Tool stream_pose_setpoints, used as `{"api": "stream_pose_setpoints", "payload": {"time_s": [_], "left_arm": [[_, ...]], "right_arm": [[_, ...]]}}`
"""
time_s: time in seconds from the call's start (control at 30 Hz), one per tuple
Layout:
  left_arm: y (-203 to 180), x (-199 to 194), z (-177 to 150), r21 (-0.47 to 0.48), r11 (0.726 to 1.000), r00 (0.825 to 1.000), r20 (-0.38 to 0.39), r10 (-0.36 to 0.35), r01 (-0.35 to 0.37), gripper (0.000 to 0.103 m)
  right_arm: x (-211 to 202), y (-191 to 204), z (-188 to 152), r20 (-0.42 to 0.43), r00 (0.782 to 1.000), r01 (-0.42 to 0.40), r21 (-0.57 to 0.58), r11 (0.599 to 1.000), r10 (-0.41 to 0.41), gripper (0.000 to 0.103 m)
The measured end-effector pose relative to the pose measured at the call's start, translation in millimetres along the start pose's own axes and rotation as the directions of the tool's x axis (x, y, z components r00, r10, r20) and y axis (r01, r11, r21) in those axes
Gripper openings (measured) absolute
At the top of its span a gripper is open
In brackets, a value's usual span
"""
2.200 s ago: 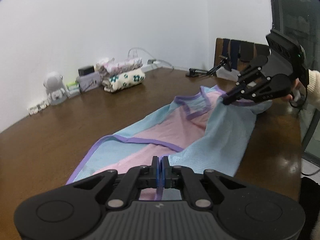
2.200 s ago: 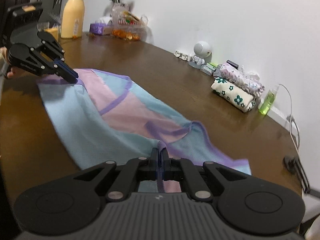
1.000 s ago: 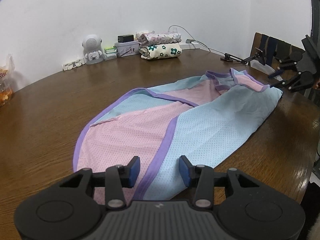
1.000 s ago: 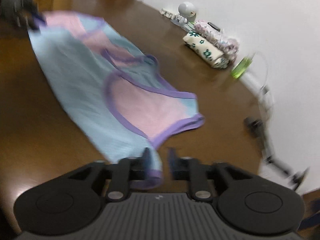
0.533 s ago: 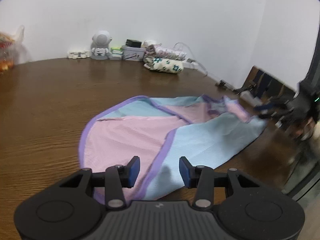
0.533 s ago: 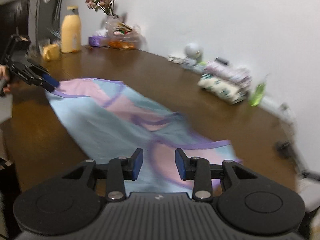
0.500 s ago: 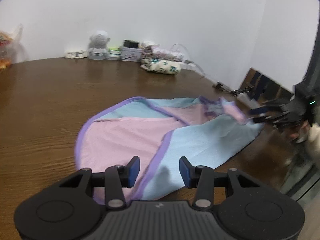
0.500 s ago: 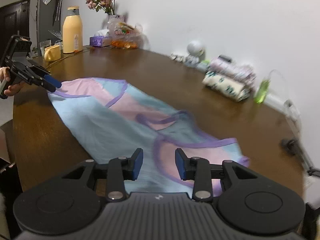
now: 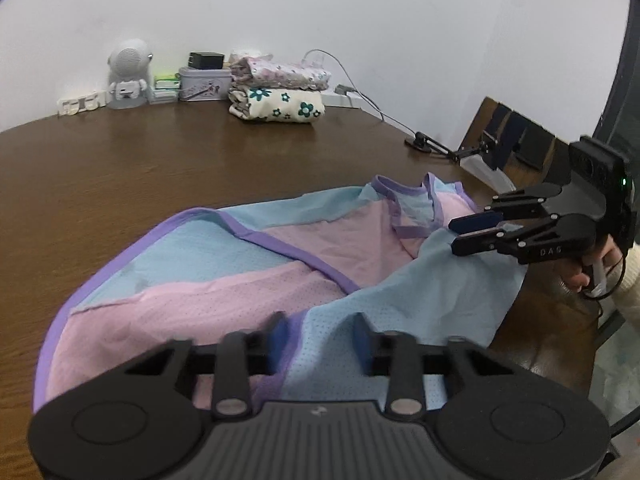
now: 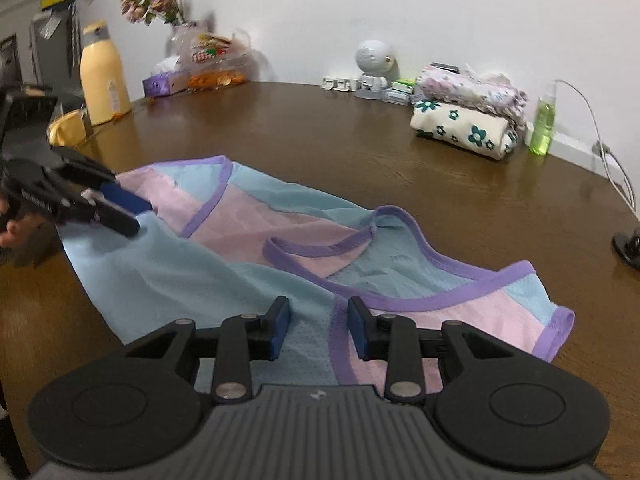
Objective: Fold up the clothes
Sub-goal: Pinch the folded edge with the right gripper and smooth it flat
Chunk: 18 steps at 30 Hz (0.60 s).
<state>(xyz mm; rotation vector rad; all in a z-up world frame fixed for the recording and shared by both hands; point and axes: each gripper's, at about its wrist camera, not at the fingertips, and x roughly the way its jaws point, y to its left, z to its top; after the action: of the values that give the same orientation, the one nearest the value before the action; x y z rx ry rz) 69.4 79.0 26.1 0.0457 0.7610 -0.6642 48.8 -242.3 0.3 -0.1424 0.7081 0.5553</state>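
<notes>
You released pink-and-blue mesh garment with purple trim (image 9: 320, 264) moments ago; now it lies flat on brown wooden table (image 9: 160, 168), along edge nearest you. Left gripper (image 9: 319, 338) jaws just closing, hem between, not yet pinched. Right gripper (image 10: 318, 330) gapes over neck end. Likely next fold starting. Long axis runs gripper to gripper, neck toward your right.

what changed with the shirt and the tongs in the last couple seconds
Both tongs let go of the garment ends they had pinched; it lies loose on the table; left tongs have just been closing, hem between them but not pinched; right tongs stand open over the other end; folded stack unmoved.
</notes>
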Motion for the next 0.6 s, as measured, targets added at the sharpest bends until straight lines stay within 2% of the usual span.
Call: {"api": "stream_pose_setpoints", "payload": {"time_s": [0.03, 0.17, 0.2, 0.23, 0.27, 0.33, 0.5, 0.6], "left_arm": [[0.9, 0.7, -0.5, -0.008, 1.000, 1.000, 0.002, 0.009, -0.009, 0.003], [4.3, -2.5, -3.5, -0.039, 0.998, 0.999, 0.024, 0.046, -0.045, 0.002], [4.0, -4.1, -4.3, -0.041, 0.997, 0.998, 0.032, 0.062, -0.061, 0.002], [3.7, -5.7, -5.1, -0.043, 0.996, 0.996, 0.040, 0.079, -0.077, 0.002], [3.4, -7.3, -5.8, -0.044, 0.995, 0.994, 0.048, 0.095, -0.093, 0.002], [-1.5, -7.5, -8.1, -0.011, 0.989, 0.987, 0.066, 0.145, -0.144, 0.002], [-10.4, -3.4, -5.1, 0.049, 0.985, 0.982, 0.093, 0.162, -0.167, 0.003], [-5.9, 1.3, -4.5, 0.034, 0.982, 0.980, 0.081, 0.181, -0.184, 0.013]], "right_arm": [[1.7, -0.7, -0.7, -0.008, 1.000, -0.001, 0.005, 1.000, 0.001, 0.031], [-1.1, -3.4, -1.6, -0.005, 1.000, -0.027, 0.059, 0.998, 0.028, 0.026], [-2.7, -5.8, -1.7, 0.007, 1.000, -0.031, 0.084, 0.996, 0.030, 0.022], [-3.9, -7.3, -1.8, 0.024, 0.999, -0.024, 0.099, 0.995, 0.022, 0.008], [-4.8, -8.0, -2.1, 0.037, 0.999, -0.013, 0.108, 0.994, 0.009, 0.006], [-4.7, -6.1, -3.6, 0.046, 0.999, 0.012, 0.110, 0.994, -0.017, 0.006], [-2.7, 5.2, -7.3, 0.060, 0.991, 0.113, 0.088, 0.990, -0.118, 0.007], [-2.1, 9.3, -7.4, 0.069, 0.986, 0.143, 0.090, 0.986, -0.149, 0.008]]}}
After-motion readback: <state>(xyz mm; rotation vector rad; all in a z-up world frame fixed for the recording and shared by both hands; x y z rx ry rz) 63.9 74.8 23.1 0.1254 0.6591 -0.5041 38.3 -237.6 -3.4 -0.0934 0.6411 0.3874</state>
